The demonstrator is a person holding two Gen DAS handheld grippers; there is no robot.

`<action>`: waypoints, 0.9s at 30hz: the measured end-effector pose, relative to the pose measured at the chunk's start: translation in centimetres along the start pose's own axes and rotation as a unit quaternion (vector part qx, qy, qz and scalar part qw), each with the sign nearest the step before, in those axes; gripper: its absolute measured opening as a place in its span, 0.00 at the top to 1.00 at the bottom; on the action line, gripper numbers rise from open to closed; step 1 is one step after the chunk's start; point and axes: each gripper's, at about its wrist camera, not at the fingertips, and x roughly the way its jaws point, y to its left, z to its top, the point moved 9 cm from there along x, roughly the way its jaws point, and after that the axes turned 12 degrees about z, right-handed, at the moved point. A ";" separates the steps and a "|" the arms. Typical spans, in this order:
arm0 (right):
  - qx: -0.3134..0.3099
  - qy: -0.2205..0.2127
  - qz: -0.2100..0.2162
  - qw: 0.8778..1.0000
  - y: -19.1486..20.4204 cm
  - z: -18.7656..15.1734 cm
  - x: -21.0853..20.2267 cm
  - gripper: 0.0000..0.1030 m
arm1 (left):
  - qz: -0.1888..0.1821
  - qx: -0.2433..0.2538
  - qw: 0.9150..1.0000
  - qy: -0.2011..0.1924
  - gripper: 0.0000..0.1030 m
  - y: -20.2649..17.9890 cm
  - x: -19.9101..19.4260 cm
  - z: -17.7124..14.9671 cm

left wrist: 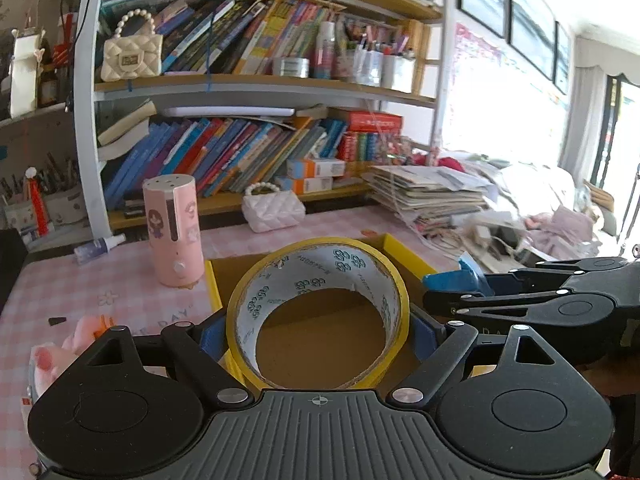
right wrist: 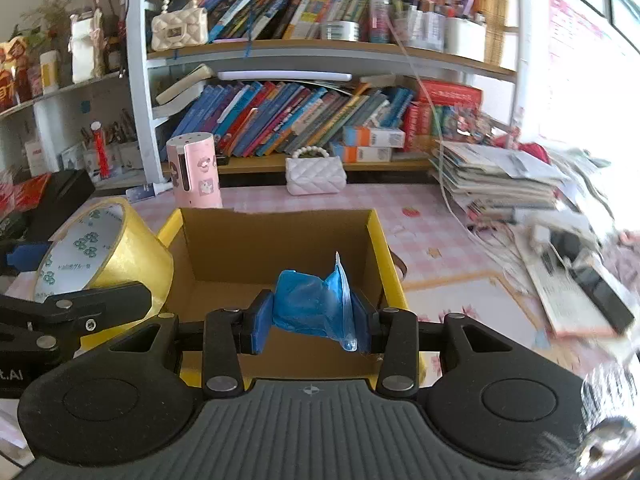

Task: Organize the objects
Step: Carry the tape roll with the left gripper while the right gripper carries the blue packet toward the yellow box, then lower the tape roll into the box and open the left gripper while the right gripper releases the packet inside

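We are carrying both finds over the yellow-rimmed cardboard box (right wrist: 372,240), the left gripper (left wrist: 318,332) spread wide around a yellow tape roll (left wrist: 318,312) and the right gripper (right wrist: 312,320) clamped on a crumpled blue packet (right wrist: 312,304), and next each probably needs lowering inside before letting go.

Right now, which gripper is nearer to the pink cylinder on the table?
Left. The left gripper, holding the yellow tape roll, is just beside the pink cylinder. The right gripper is farther away, over the cardboard box.
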 end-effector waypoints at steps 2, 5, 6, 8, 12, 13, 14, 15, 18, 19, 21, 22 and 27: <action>-0.015 0.005 0.009 1.000 -0.5 0.4 1.1 0.63 | 0.011 -0.006 1.000 0.005 0.15 -0.1 1.1 0.3; -0.042 0.015 0.024 0.999 -1.2 0.9 3.0 0.63 | 0.027 -0.012 0.999 0.015 0.15 -0.2 2.6 0.3; -0.049 0.018 0.030 0.998 -1.3 1.0 3.6 0.63 | 0.031 -0.013 0.999 0.018 0.15 -0.2 3.0 0.3; -0.065 0.027 0.043 0.997 -1.5 1.0 4.9 0.63 | 0.042 -0.015 0.999 0.028 0.15 -0.2 4.0 0.2; -0.098 0.050 0.072 0.991 -1.4 0.8 7.2 0.63 | 0.061 -0.017 0.997 0.047 0.15 0.0 5.8 -0.3; -0.105 0.055 0.076 0.990 -1.4 0.7 7.7 0.63 | 0.064 -0.017 0.997 0.050 0.15 0.0 6.2 -0.3; -0.113 0.061 0.082 0.988 -1.4 0.5 8.3 0.63 | 0.066 -0.018 0.996 0.055 0.15 0.0 6.6 -0.4; -0.118 0.068 0.087 0.987 -1.5 0.4 8.8 0.63 | 0.069 -0.018 0.996 0.059 0.15 0.1 6.9 -0.5; -0.128 0.085 0.100 0.983 -1.7 0.1 10.2 0.63 | 0.072 -0.020 0.995 0.070 0.15 0.1 7.9 -0.8; -0.132 0.092 0.103 0.982 -1.7 0.0 10.7 0.63 | 0.073 -0.020 0.994 0.073 0.15 0.1 8.3 -0.9; -0.143 0.110 0.111 0.977 -1.7 -0.3 11.6 0.63 | 0.070 -0.022 0.994 0.079 0.15 0.1 8.9 -1.0; -0.146 0.121 0.116 0.975 -1.6 -0.4 11.9 0.63 | 0.070 -0.022 0.994 0.082 0.15 0.1 9.1 -1.0; -0.209 0.187 0.122 0.952 -0.9 -2.0 13.0 0.63 | 0.072 0.002 0.993 0.090 0.15 -0.5 10.0 -1.4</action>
